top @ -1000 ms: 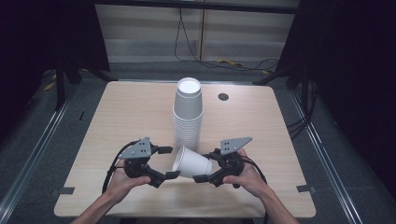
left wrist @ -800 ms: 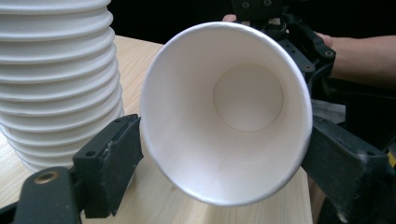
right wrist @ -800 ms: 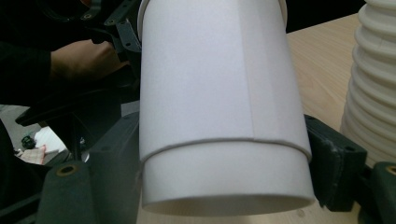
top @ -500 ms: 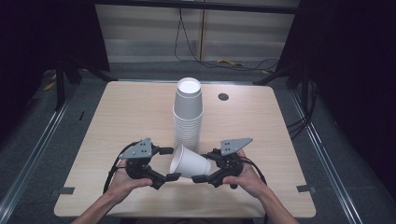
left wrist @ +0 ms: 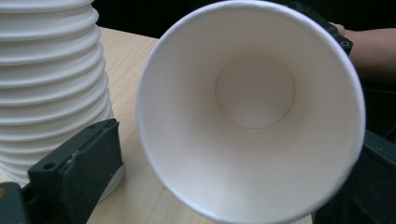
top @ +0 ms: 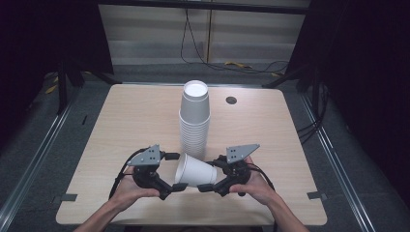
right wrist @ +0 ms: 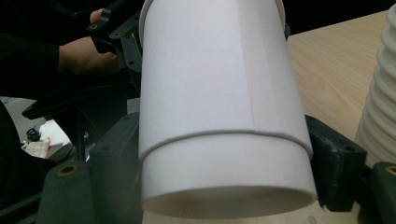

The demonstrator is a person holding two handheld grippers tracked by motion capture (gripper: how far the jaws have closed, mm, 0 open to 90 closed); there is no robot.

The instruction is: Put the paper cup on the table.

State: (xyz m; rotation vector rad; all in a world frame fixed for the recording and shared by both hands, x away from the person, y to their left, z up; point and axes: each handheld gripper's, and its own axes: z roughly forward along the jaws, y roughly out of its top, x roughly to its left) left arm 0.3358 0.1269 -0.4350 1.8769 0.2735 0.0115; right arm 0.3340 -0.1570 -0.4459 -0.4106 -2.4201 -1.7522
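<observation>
The table is lit evenly from above, while the surroundings are left nearly black. Soft, short shadows are cast beside the cup stack. In the high view, mild softness is seen throughout. In the left gripper view, the cup interior is rendered bright without glare; the near jaws are blurred. In the right gripper view, the background is kept dim.

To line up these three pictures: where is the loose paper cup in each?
High view: loose cup on its side, low centre, between the hands.
Left gripper view: its open mouth faces the camera.
Right gripper view: its outer wall, centre.
Shared landmark: the cup stack on the table.
</observation>
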